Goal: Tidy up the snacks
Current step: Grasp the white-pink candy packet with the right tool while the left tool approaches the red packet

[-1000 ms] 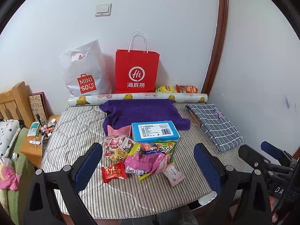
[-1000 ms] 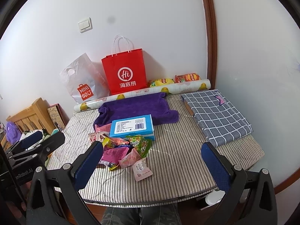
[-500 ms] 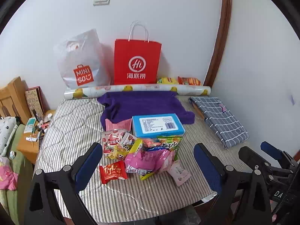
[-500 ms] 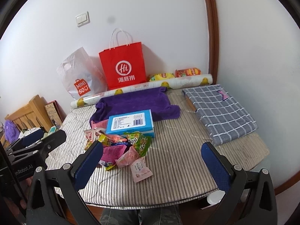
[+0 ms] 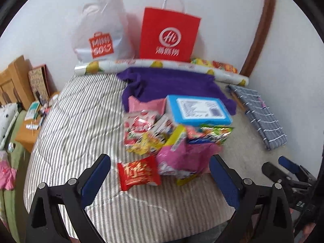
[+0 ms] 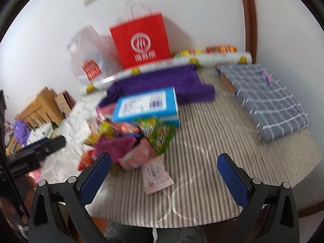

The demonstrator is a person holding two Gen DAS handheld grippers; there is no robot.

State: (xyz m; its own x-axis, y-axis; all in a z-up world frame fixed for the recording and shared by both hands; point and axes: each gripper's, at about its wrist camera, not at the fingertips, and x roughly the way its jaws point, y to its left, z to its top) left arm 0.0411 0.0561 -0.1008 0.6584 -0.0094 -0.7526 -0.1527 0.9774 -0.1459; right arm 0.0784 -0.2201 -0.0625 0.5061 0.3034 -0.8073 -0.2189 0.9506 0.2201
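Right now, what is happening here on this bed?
A person holds two claws over a pile of snacks on a striped bed cover. The left claw and right claw are both open and hold nothing. A red snack packet lies nearest the left claw. Sorting has not started.

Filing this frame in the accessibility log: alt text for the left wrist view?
Open left tool hovers over a pile of snack packets on a striped table cover, a red packet nearest. Behind: blue box, purple cloth, red paper bag, white plastic bag.
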